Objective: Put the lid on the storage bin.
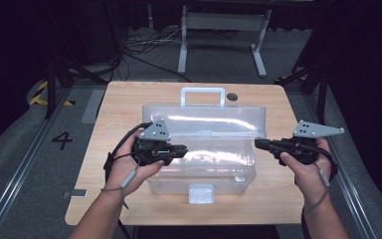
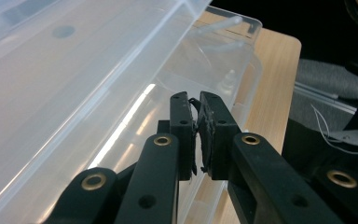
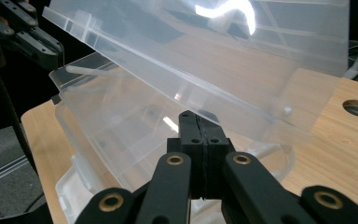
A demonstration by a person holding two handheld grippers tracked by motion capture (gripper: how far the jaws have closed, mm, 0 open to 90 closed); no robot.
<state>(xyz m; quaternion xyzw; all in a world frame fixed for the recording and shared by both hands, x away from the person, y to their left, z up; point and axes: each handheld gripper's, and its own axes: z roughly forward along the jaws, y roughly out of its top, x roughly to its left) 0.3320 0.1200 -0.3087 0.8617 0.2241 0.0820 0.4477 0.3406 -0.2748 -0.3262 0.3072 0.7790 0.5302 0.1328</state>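
One clear plastic storage box (image 1: pixel 201 164) sits in the middle of the wooden counter (image 1: pixel 119 99), its front wall near the counter's near edge, with a strip of bare wood left there and wider bare wood to its left, right and behind. Its one lid (image 1: pixel 206 119) is raised and tilts back, the white carrying handle (image 1: pixel 202 92) standing at the lid's far edge, and one square latch (image 1: pixel 201 193) hangs at the middle of the front wall. There are two tools, one in each hand. The left tool (image 1: pixel 183 148) points inward over the box's left end, at about rim height; in the left gripper view its two pads are nearly together with only a thin slit between them and nothing in it, the lid's underside sloping up at the left and the box's far corner beyond. The right tool (image 1: pixel 257 143) points inward at the box's right end, its tip just at the box's right edge; in the right gripper view its pads are pressed flat together on nothing, just below the raised lid's edge. One round hole (image 1: pixel 232 96) pierces the counter behind the lid, right of the handle. Beyond the counter's far edge lie cables and a grey frame on the floor (image 1: pixel 298 50).
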